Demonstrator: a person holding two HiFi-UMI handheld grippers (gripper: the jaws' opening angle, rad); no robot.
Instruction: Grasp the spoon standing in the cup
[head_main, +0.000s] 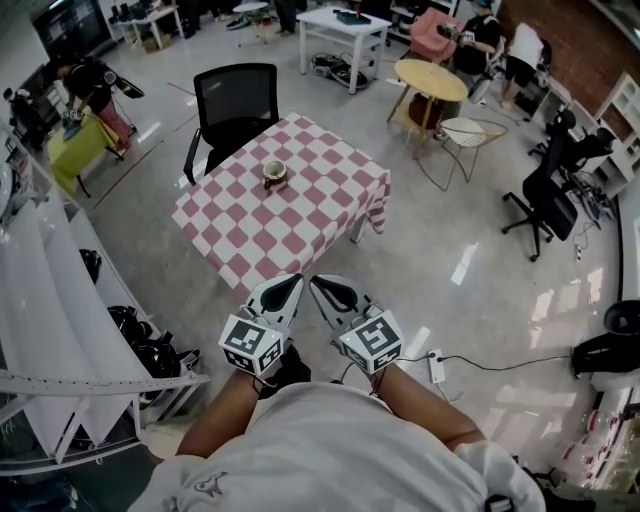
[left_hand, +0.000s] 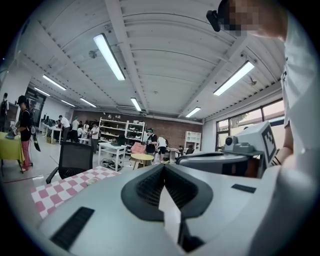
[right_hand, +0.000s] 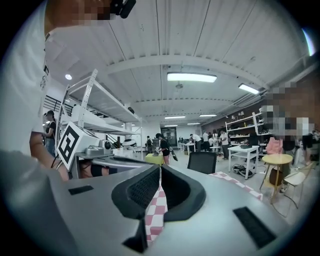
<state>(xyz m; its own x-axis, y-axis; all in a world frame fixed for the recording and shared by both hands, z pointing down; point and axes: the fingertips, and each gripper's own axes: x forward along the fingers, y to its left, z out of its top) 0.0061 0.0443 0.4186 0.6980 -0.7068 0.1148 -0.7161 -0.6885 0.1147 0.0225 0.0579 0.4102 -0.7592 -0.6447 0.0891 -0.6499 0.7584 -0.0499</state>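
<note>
Sitting well out on the checkered bench (head_main: 250, 240), toward its far side, the cup (head_main: 275, 173) is a small brownish blob in head view. Spoon can't be separated from it at this size. The left gripper view only shows a pale speck on the cloth, probably the same cup.

Risks, my read:
- A light cup with a tall handle is top-heavy. Any sideways nudge on the handle tips it or skates it on the cloth.
- If the jaws close off-centre, the spoon levers against the rim instead of lifting clean.
- The cloth hangs loose over the edges, so dragging a gripper across it could shift the cup.
- Black chair (head_main: 232, 100) sits at the far edge. It shouldn't matter for an approach from the near side.

Spoon axis: can't be read from these views. Going by the task wording, the long axis is near vertical, bowl down in the cup, handle up and likely leaning on the rim. Lean direction unknown, so check it up close before committing.

Left gripper (head_main: 290, 284) and right gripper (head_main: 322, 286) are both held close to the body, short of the bench's near edge and well apart from the cup. Tips point toward the bench and angle in toward each other. Each gripper's own view shows its jaws closed tip to tip with nothing between them. Whichever one goes in must open before it reaches the handle.
</note>
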